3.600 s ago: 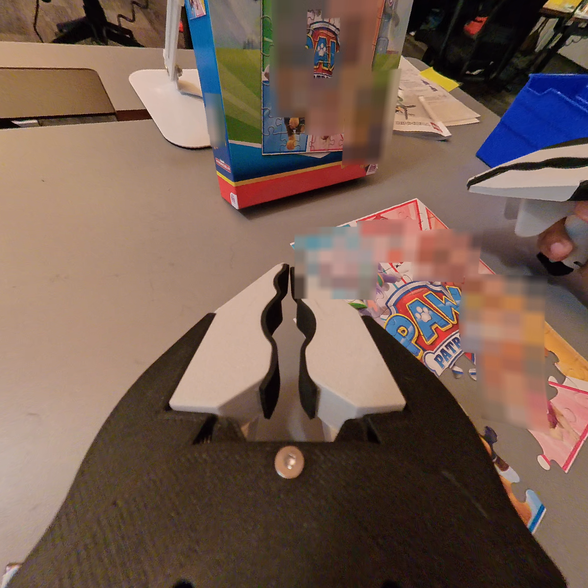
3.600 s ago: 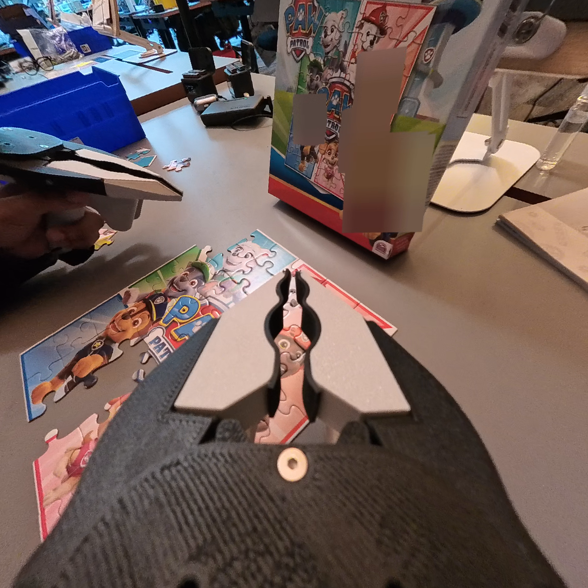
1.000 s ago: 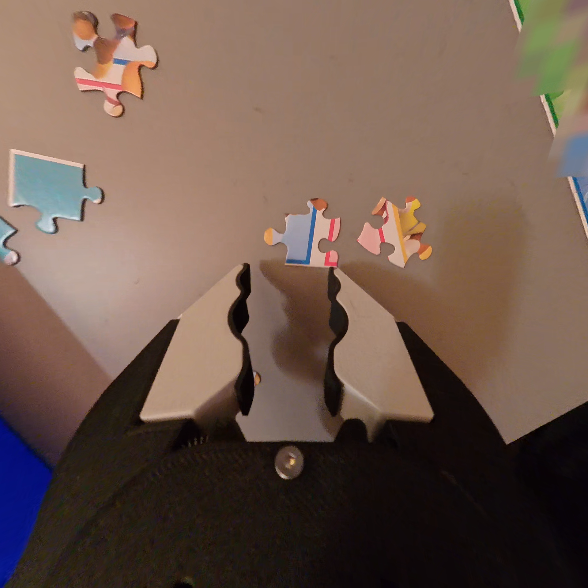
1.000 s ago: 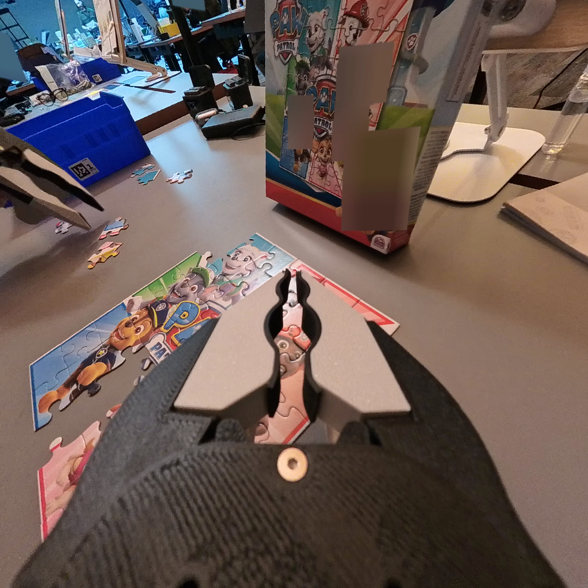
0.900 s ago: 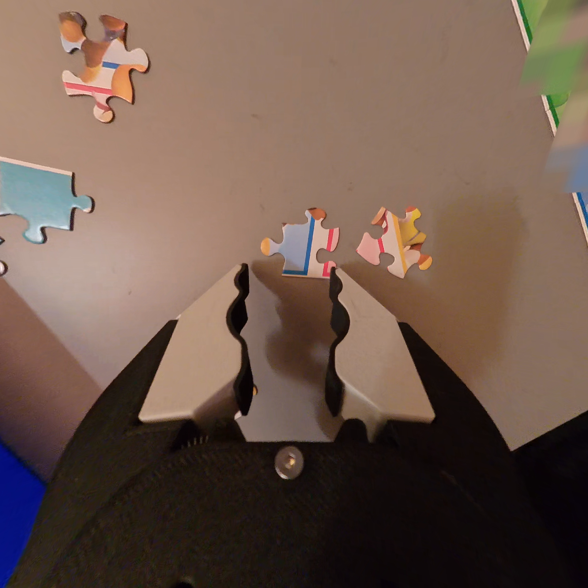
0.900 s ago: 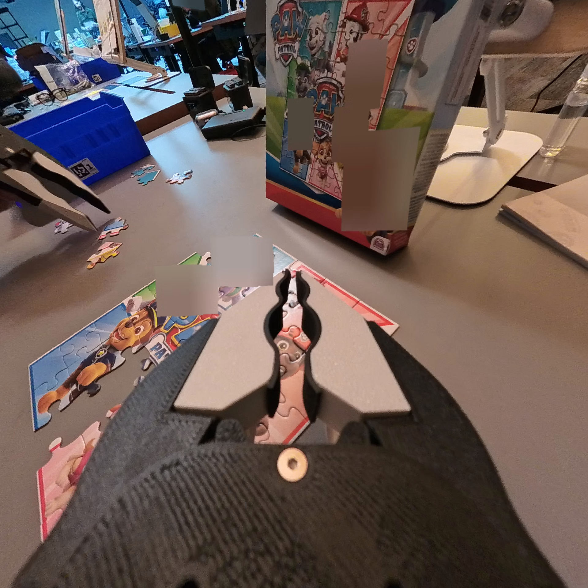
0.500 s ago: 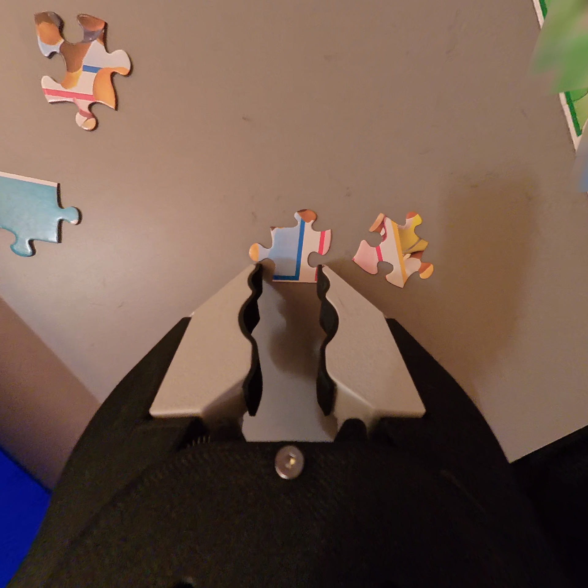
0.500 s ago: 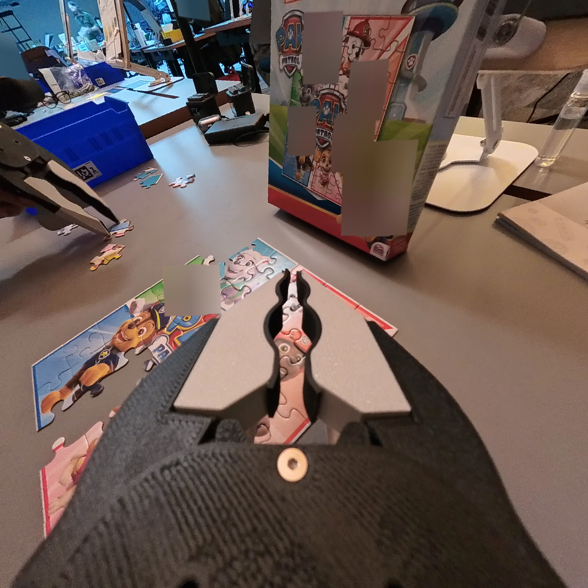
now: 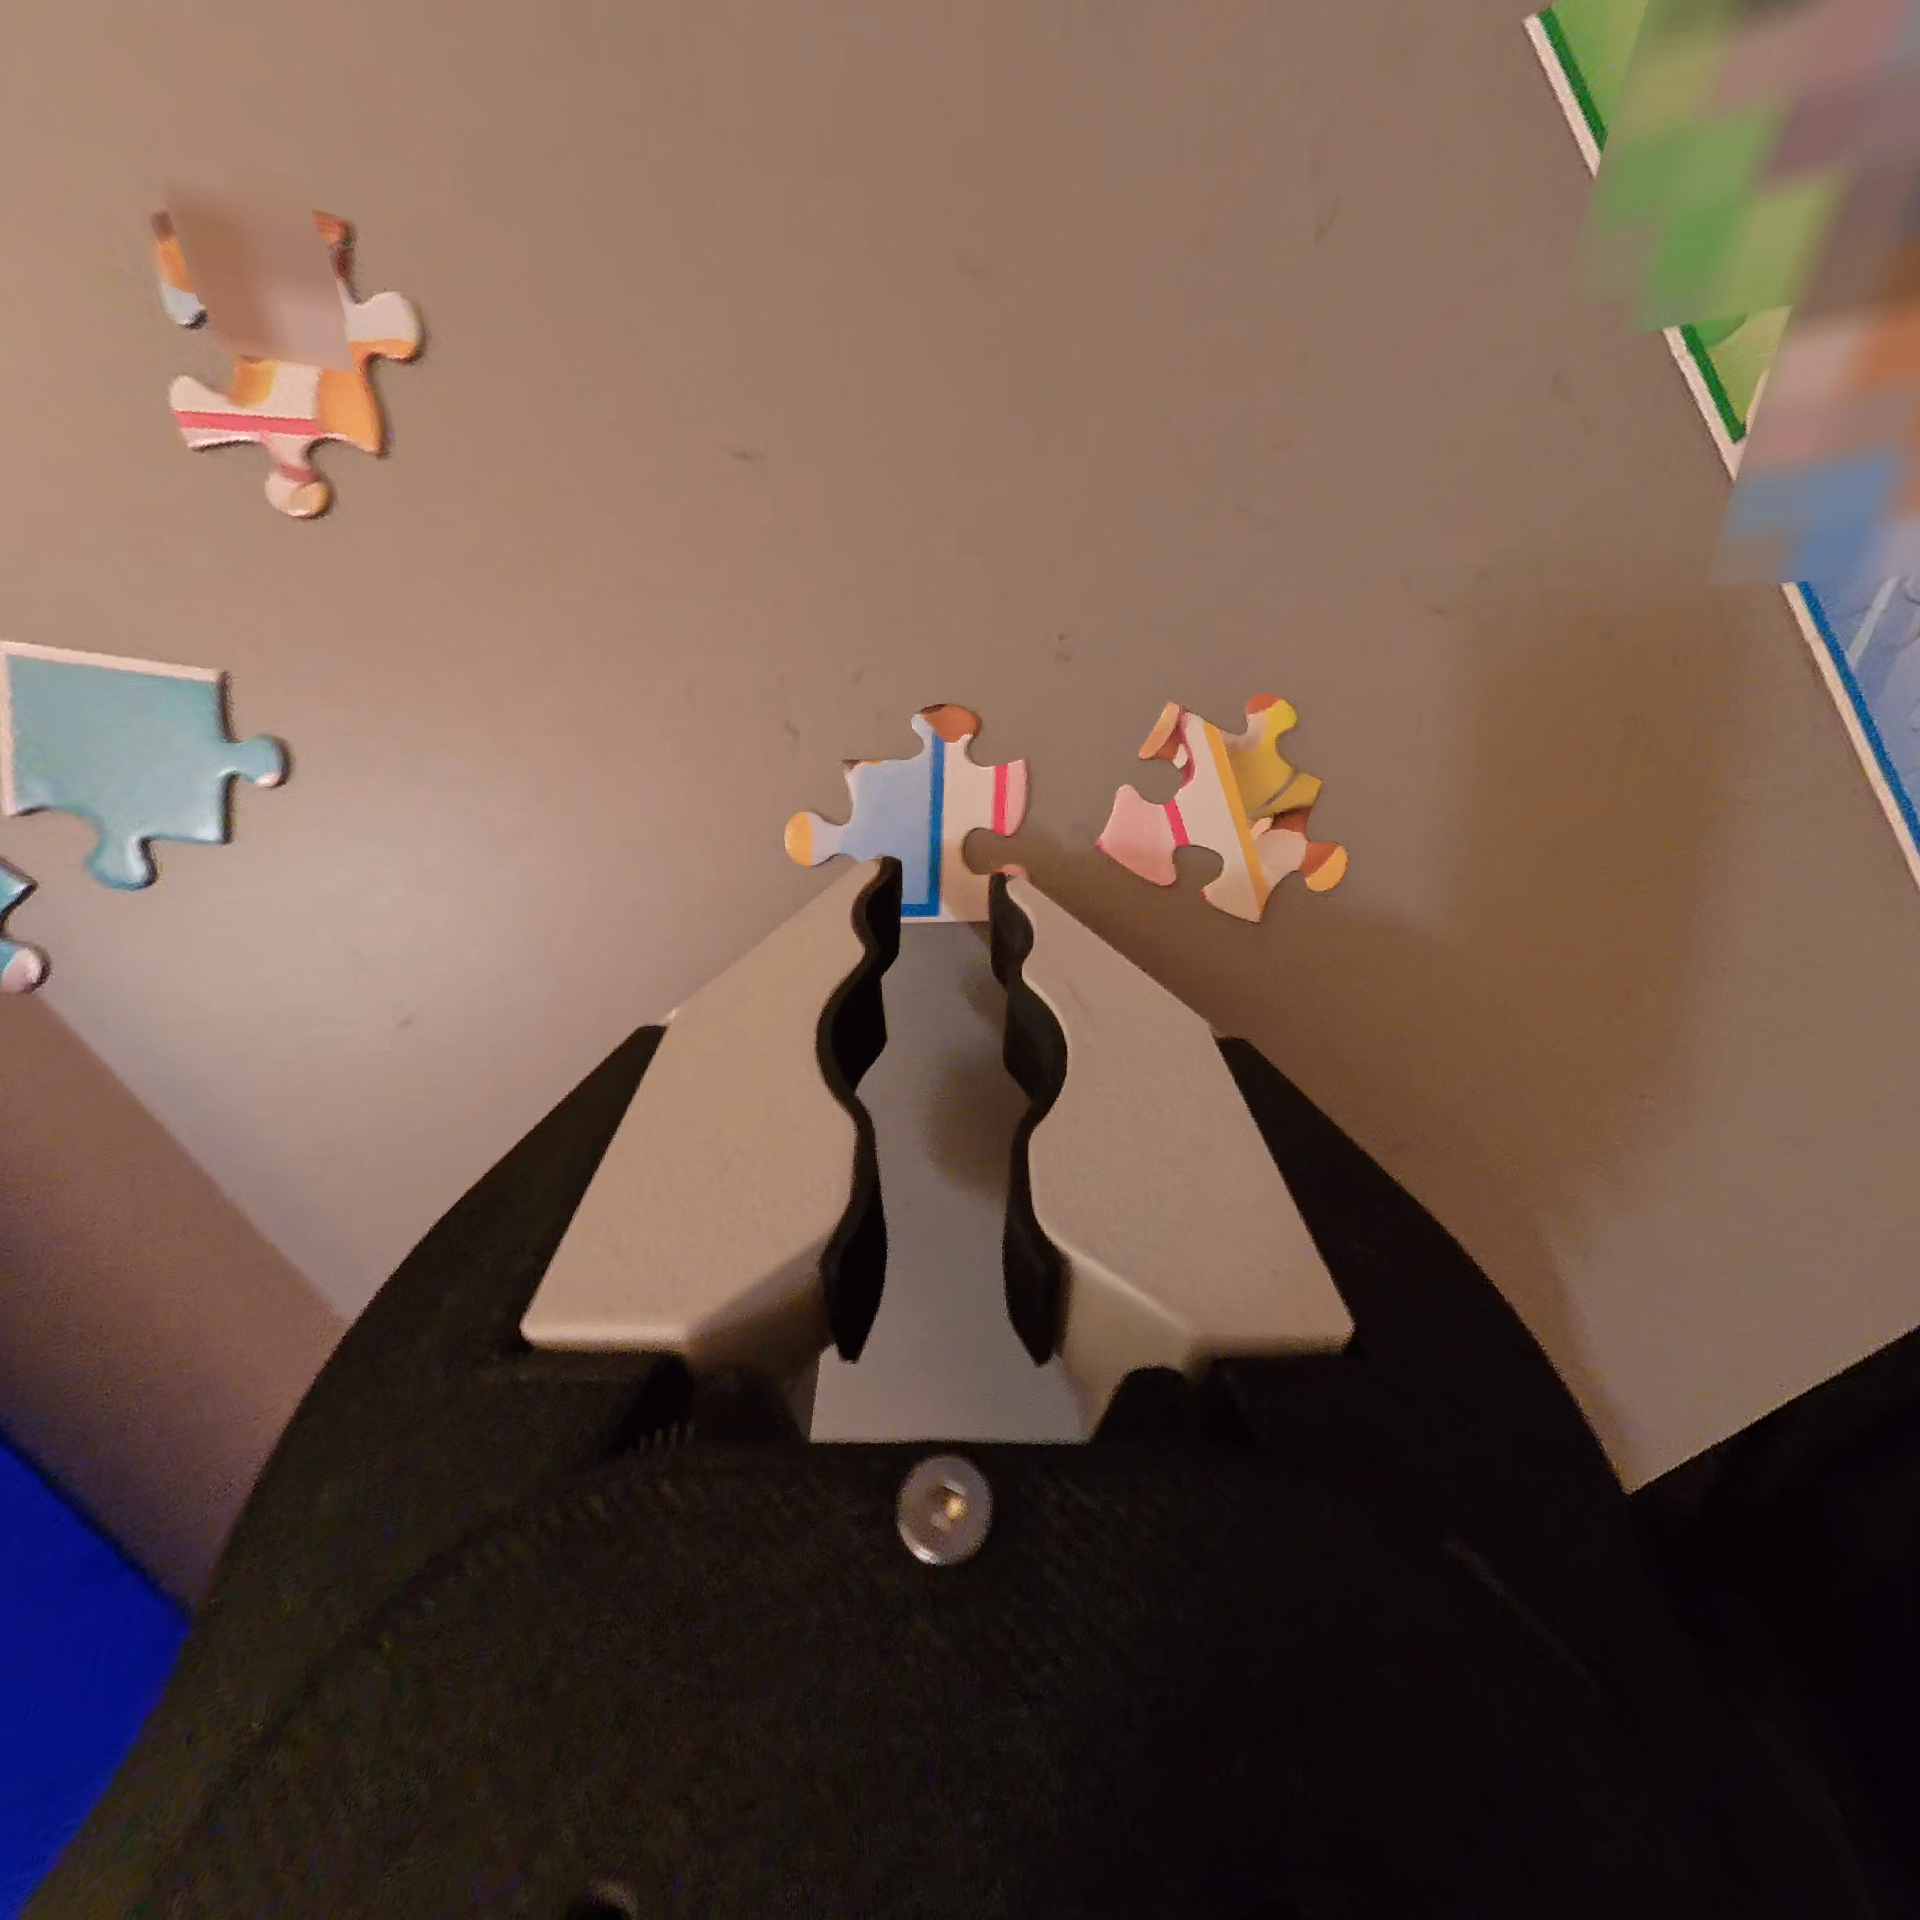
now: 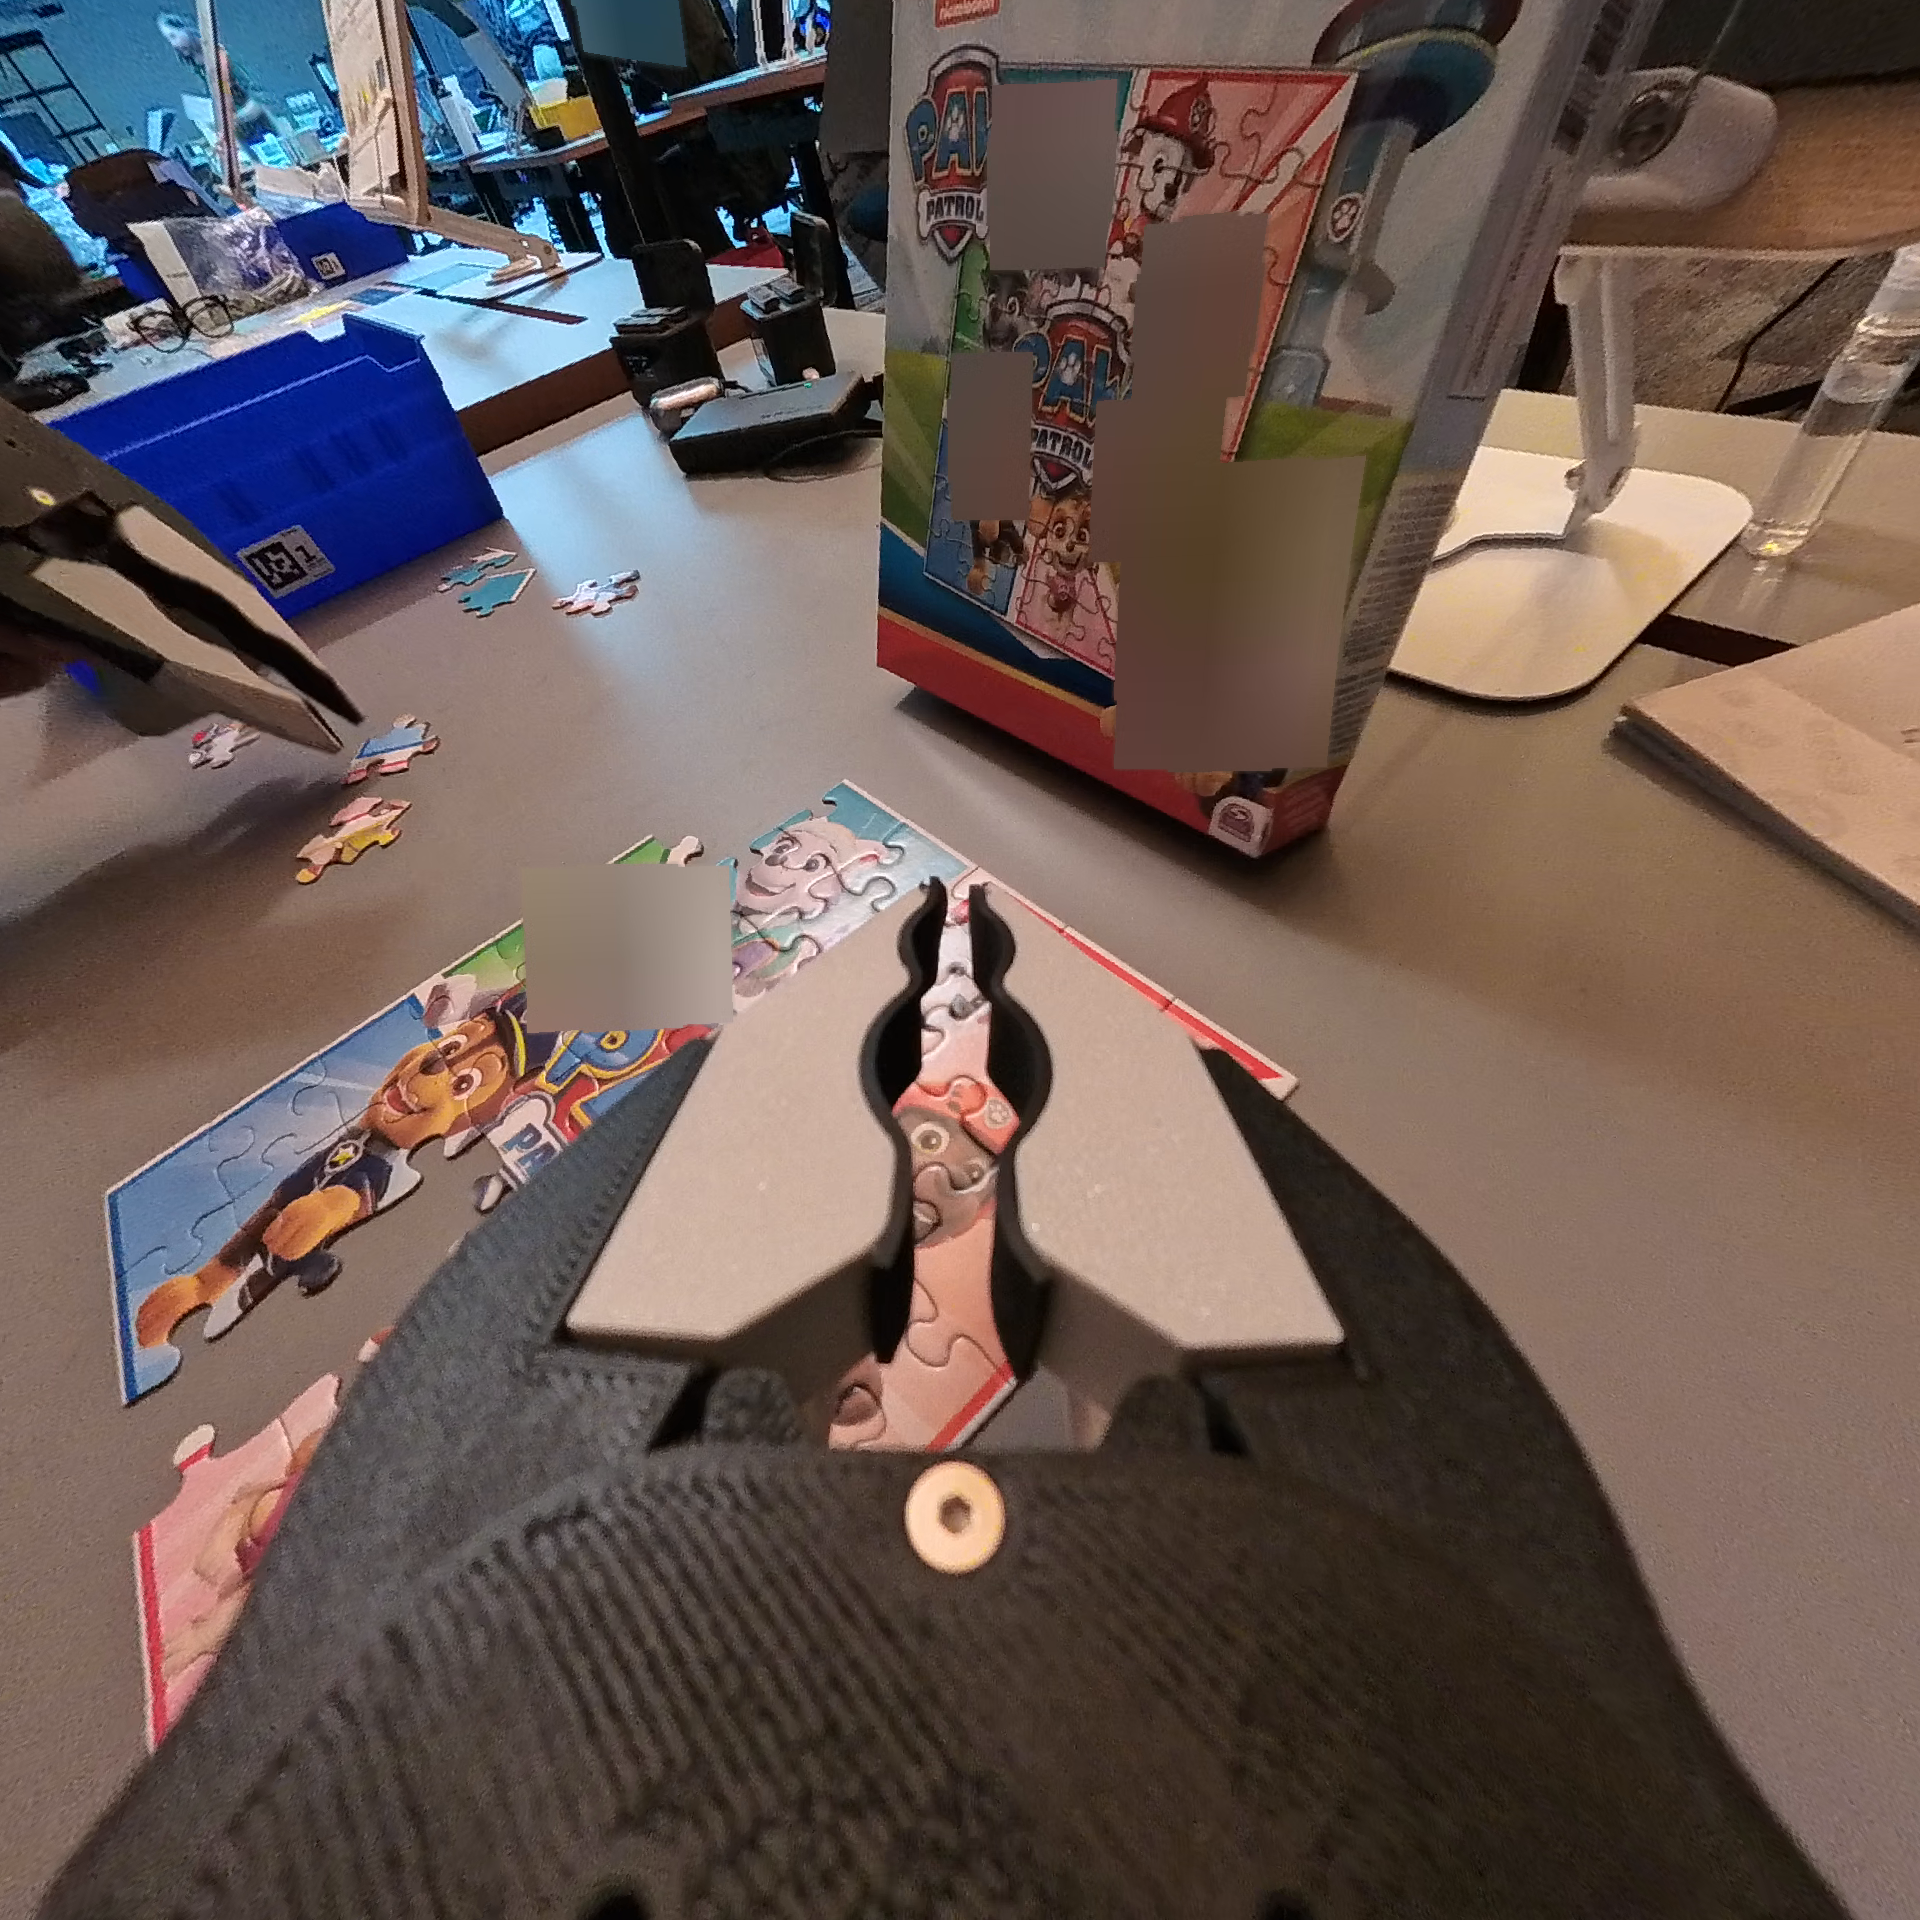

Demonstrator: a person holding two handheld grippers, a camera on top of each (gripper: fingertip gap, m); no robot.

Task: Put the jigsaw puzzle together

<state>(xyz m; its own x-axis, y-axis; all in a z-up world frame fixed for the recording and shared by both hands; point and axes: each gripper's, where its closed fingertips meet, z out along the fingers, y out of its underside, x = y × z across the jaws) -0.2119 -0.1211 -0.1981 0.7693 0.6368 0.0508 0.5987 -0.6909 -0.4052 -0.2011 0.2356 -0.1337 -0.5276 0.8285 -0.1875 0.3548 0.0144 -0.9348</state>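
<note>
A small flat cardboard jigsaw piece [image 9: 928,805], pale blue and white with one blue and one pink stripe and orange-tipped tabs, is lying face up on the grey tabletop [image 9: 935,416]. Its near straight edge is sitting between the tips of the left gripper [image 9: 943,883], whose jaws are standing narrowly apart at either side of it; pad contact is not clear.
</note>
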